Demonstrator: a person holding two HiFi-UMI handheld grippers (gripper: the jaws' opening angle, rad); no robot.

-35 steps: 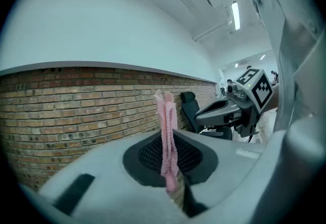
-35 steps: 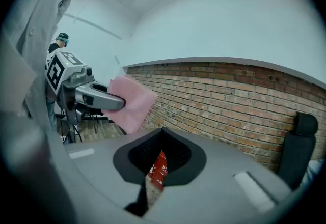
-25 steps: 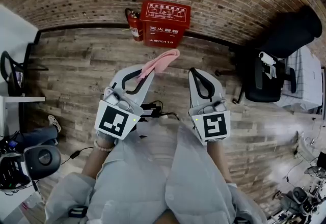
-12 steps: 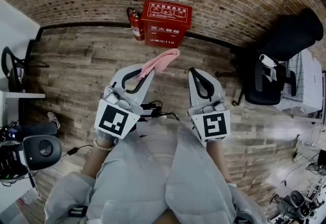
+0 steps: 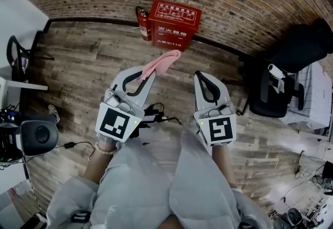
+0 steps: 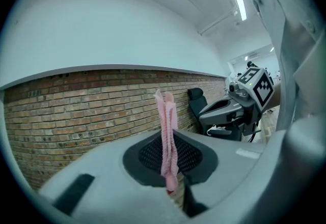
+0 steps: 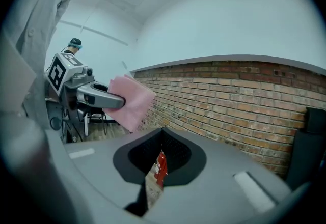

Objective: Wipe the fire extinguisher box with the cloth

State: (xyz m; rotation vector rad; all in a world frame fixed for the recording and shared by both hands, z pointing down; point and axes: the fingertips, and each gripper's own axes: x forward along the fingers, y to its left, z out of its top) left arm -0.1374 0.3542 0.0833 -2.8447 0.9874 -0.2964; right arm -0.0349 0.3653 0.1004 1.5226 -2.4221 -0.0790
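The red fire extinguisher box (image 5: 176,24) stands on the wooden floor against the brick wall, ahead of both grippers and apart from them. A red extinguisher (image 5: 144,26) stands at its left side. My left gripper (image 5: 151,73) is shut on a pink cloth (image 5: 164,62), which sticks out past its tips toward the box. In the left gripper view the cloth (image 6: 167,136) hangs pinched between the jaws. My right gripper (image 5: 200,76) is held level beside the left one, shut with nothing in it. A sliver of the red box (image 7: 159,167) shows through the slit between its jaws.
A black office chair (image 5: 283,85) stands at the right near the wall. Another chair (image 5: 18,59) and a white desk edge sit at the far left. Cables and a black round device (image 5: 39,137) lie on the floor at the left. A person stands far off (image 7: 75,45).
The head view has shifted, so the box now sits slightly further right in the picture. Both grippers keep the same pose, and the cloth stays pinched in the left one.
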